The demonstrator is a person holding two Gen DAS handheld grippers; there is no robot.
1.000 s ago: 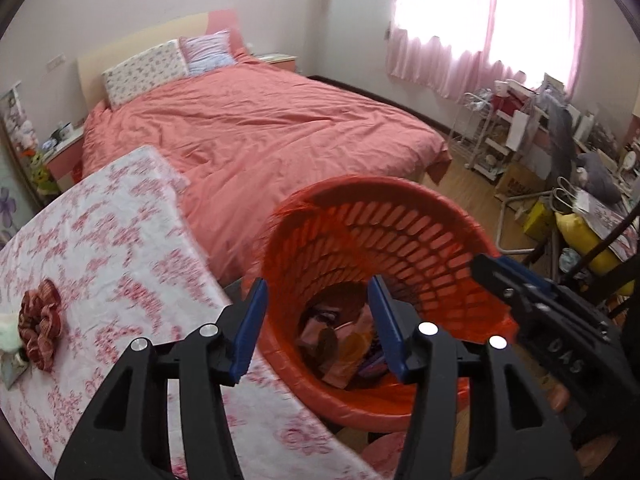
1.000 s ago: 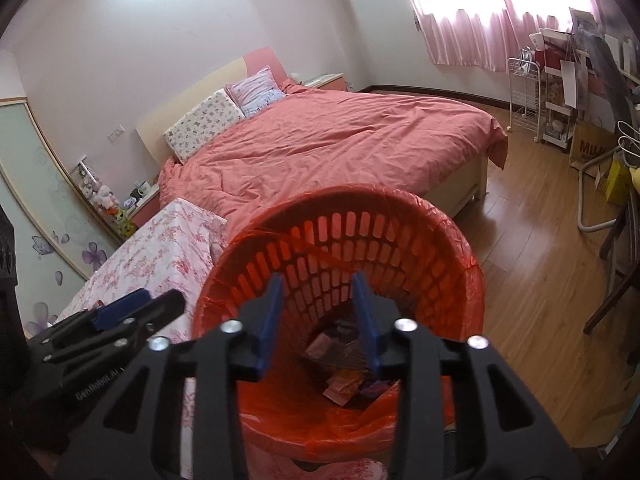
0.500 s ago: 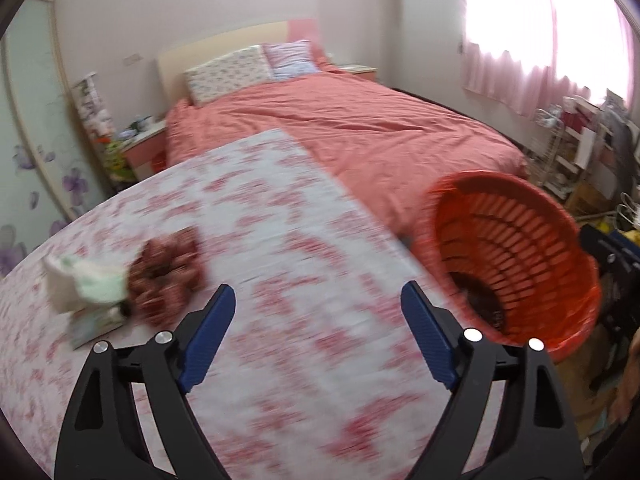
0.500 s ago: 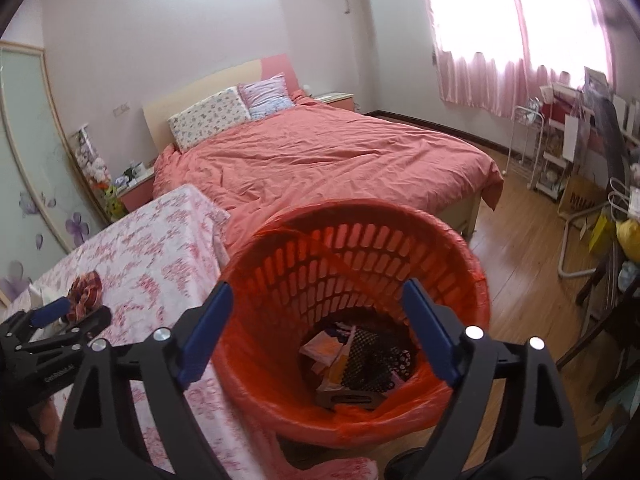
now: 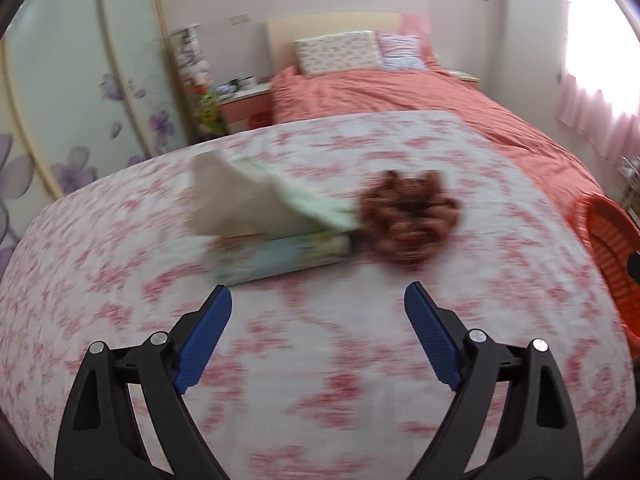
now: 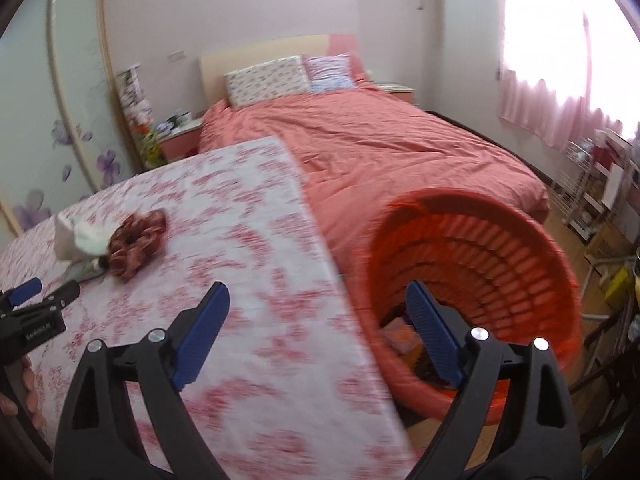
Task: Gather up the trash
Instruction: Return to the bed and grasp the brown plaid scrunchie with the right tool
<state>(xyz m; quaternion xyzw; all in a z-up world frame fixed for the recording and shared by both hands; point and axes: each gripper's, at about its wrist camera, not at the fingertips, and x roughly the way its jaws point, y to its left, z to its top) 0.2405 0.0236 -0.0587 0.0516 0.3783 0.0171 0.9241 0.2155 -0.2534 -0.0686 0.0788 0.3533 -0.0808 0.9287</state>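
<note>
A dark red scrunchie-like bundle (image 5: 408, 216) lies on the floral-cloth table (image 5: 320, 360), touching a tissue pack (image 5: 276, 256) with a white tissue (image 5: 236, 204) sticking up. My left gripper (image 5: 318, 304) is open and empty, a little short of them. My right gripper (image 6: 318, 300) is open and empty over the table's right edge, beside the orange trash basket (image 6: 500, 264), which holds several wrappers. The bundle (image 6: 136, 240) and tissue (image 6: 80, 236) also show in the right wrist view, with the left gripper's fingers (image 6: 28, 288) at the far left.
A bed with a pink cover (image 6: 400, 148) stands behind the table. A nightstand (image 5: 244, 100) and a flowered wardrobe door (image 5: 80, 100) are at the back left. A cluttered rack (image 6: 592, 184) stands on the wooden floor at the right.
Both grippers have swung left, away from the basket and toward the table. Both have opened wide. The bundle and tissue pack are now centred ahead of the left gripper.
</note>
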